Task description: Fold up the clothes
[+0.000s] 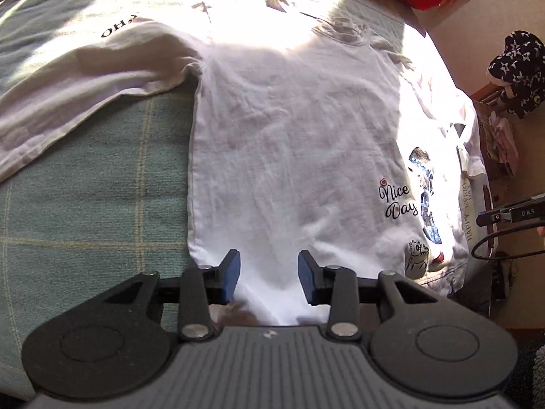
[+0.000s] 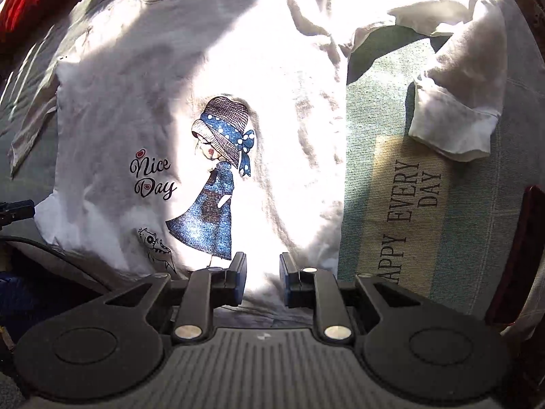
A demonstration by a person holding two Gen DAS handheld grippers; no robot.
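The white shirt (image 1: 293,129) is lying spread flat on the green checked cover (image 1: 92,204), print side up, sun washing across it. The left gripper (image 1: 269,277) is sitting at the shirt's near hem by its left corner, jaws open with cloth showing between them. The right gripper (image 2: 263,281) is hovering at the same hem further right, just below the printed girl (image 2: 218,177), jaws also apart and holding nothing. One sleeve (image 2: 456,109) is lying crumpled far right; bare cover is lying open beside both side edges.
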